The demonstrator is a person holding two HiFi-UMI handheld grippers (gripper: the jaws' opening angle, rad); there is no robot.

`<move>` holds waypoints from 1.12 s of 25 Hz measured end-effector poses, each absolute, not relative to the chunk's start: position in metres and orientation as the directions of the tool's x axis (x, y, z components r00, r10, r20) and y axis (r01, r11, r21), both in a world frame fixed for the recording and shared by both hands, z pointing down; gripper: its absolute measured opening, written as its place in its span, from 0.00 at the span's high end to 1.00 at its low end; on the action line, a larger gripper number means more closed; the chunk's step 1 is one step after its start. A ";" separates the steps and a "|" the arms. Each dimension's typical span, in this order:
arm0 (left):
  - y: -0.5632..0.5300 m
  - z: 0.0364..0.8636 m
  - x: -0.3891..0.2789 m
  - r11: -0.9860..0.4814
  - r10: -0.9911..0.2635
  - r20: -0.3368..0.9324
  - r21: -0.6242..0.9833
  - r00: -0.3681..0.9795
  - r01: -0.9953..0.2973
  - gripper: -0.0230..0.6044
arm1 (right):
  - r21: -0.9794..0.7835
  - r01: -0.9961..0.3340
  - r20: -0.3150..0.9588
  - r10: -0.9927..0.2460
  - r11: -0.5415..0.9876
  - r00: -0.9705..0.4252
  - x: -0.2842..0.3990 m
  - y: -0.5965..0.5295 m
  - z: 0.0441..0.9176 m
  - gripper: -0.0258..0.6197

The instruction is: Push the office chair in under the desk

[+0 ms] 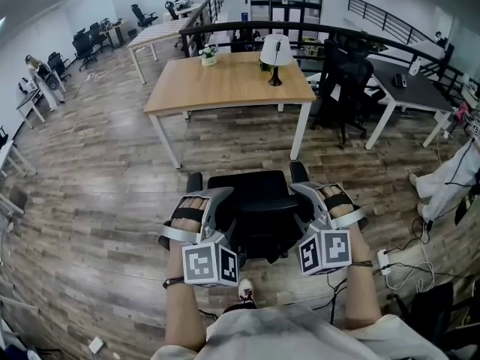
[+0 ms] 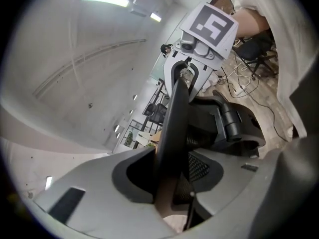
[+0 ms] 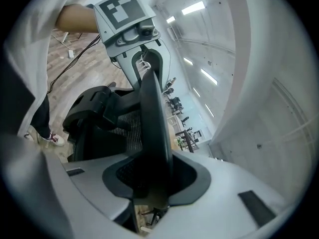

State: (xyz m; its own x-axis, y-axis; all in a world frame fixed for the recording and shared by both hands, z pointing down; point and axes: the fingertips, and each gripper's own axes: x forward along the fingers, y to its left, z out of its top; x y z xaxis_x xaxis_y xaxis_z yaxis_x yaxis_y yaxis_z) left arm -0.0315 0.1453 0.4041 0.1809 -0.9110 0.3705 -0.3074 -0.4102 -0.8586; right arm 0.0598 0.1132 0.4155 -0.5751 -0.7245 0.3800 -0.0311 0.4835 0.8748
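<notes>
Clamped by left gripper (image 2: 167,190) and right gripper (image 3: 152,185) on opposite back rims of office chair (image 1: 253,201), parked short of desk (image 1: 225,88), not under; likely bulky yet free-rolling, stiff frame, good hold there.

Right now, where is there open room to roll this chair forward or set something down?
The wooden floor between the office chair and the desk is bare. The desk's near half, in front of the lamp and small plant, is free too. It is crowded at right: another black chair, a grey desk, floor cables.
</notes>
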 end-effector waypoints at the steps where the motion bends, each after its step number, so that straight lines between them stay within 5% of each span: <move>1: 0.142 0.404 -0.032 -0.414 -0.909 0.372 -0.857 0.187 -0.306 0.66 | 0.874 -0.031 0.380 -0.722 0.486 -0.578 0.059 0.110 0.415 0.73; 28: -0.031 0.401 -0.108 -0.420 -0.898 0.350 -0.864 0.267 -0.277 0.67 | 0.877 -0.122 0.327 -0.762 0.465 -0.559 -0.017 -0.061 0.413 0.74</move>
